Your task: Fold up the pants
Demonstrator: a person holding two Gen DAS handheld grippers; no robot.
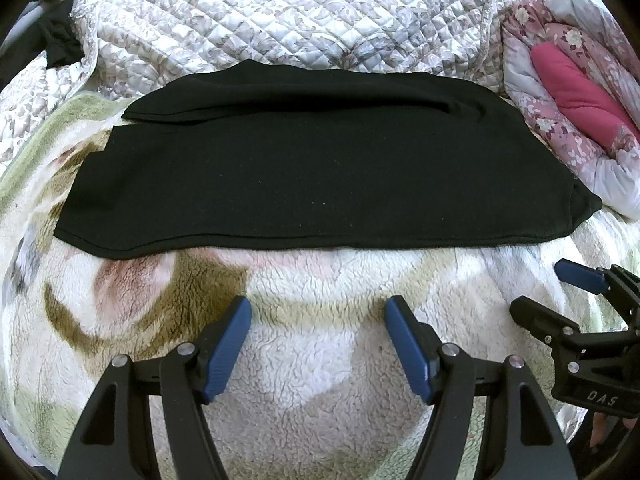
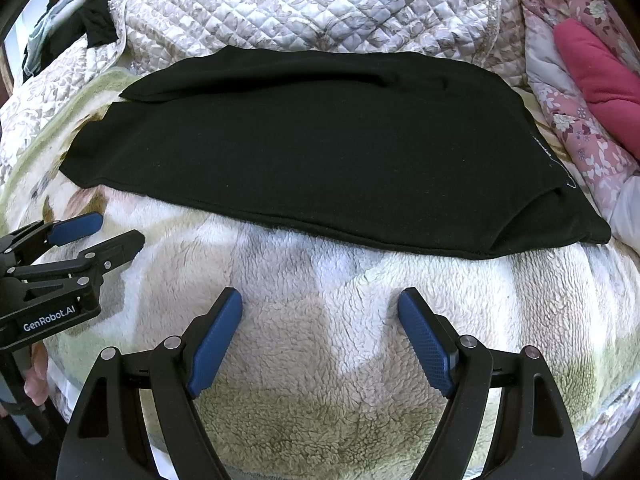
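Note:
Black pants (image 1: 312, 168) lie flat across a fleece blanket (image 1: 320, 360), leg on leg, lengthwise left to right; they also show in the right wrist view (image 2: 320, 148). My left gripper (image 1: 318, 312) is open and empty over the blanket, short of the pants' near edge. My right gripper (image 2: 320, 304) is open and empty too, also short of the near edge. Each gripper shows in the other's view: the right gripper (image 1: 548, 284) at the right edge, the left gripper (image 2: 116, 228) at the left edge.
A quilted grey bedspread (image 1: 280, 12) is bunched behind the pants. A floral pink duvet with a magenta lining (image 1: 576, 92) lies at the right. Dark clothes (image 2: 96, 20) hang at the far left.

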